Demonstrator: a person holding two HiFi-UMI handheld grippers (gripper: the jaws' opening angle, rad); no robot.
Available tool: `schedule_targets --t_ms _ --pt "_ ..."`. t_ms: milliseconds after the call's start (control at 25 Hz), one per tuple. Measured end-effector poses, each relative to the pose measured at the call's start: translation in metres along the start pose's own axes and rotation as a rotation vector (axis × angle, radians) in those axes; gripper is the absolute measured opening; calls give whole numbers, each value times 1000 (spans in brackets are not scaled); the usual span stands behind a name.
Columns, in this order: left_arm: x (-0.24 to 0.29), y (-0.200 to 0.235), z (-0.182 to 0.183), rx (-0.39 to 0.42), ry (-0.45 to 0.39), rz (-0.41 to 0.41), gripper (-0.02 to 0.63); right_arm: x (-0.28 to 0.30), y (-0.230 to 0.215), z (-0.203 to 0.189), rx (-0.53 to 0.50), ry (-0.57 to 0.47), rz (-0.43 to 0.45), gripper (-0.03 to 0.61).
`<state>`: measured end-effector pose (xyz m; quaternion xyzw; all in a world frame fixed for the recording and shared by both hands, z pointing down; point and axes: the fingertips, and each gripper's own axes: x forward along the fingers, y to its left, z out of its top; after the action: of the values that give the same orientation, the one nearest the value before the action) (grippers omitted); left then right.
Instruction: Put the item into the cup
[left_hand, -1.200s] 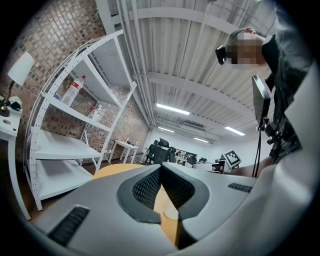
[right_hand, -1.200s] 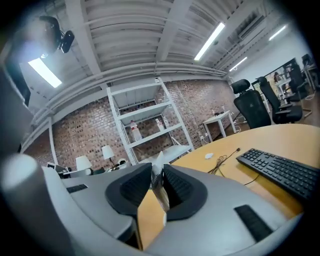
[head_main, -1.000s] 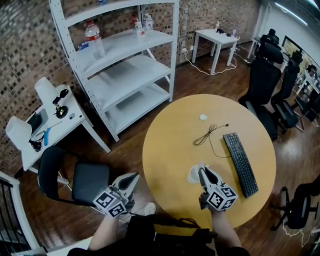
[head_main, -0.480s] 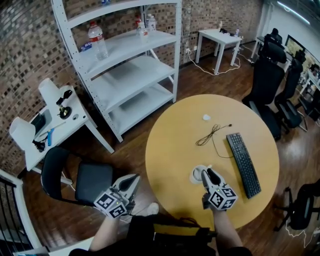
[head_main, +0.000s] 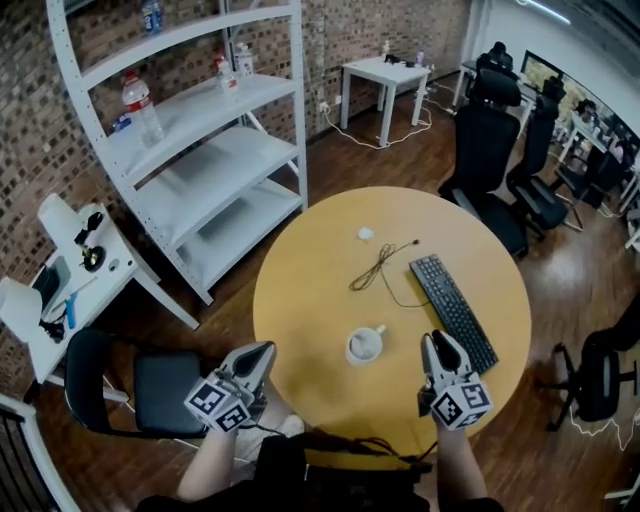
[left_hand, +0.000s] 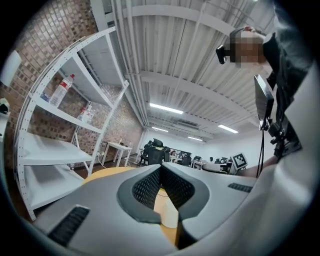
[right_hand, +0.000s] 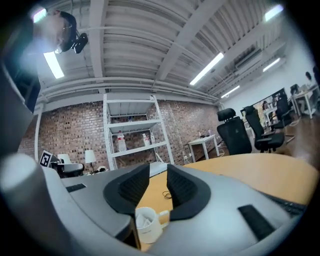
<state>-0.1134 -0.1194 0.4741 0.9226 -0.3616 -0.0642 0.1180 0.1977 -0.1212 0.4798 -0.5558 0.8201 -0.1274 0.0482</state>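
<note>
Shelf rack (head_main: 200, 150) is standing on the floor off the worktop's far-left edge, bottles sitting on its upper shelves. Round worktop (head_main: 310, 300) is carrying everything else.

Keyboard (head_main: 452, 310) is lying along the right edge. Black cable (head_main: 378, 265) is lying loose around the middle, just left of the keyboard's far end. Small white object (head_main: 366, 234) is sitting toward the far edge, can't tell what it is.

Cup (head_main: 364, 345) is standing upright toward the near edge, apart from both tongs. Item (right_hand: 144, 218) is already sitting inside the cup: white, crumpled, below the rim.

Right tongs (head_main: 436, 342) are hovering over the near-right edge beside the keyboard's near end. Jaws are partly apart and closing, nothing between them.

Left tongs (head_main: 262, 352) are hanging off the near-left edge, over the floor. Jaw tips are meeting, gripping nothing.

View differences:
- Right gripper view is showing the item's crumpled shape; head view is only giving a pale blob inside the cup.
- Left gripper view is catching just a sliver of white cup (left_hand: 169, 215) past the pads.
- Only the head view is showing the cable and keyboard whole.
</note>
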Motion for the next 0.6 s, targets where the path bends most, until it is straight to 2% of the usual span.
schedule_targets --t_ms 240,400,600 --pt "38 -13 0 29 27 -62 -5 -67 -38 39 -95 -95 -171 69" --pt "59 -26 2 34 23 -113 -5 -110 -65 46 -77 -150 -285 9" --pt "72 -41 2 47 17 -161 -5 -135 -76 42 -45 -170 -341 9"
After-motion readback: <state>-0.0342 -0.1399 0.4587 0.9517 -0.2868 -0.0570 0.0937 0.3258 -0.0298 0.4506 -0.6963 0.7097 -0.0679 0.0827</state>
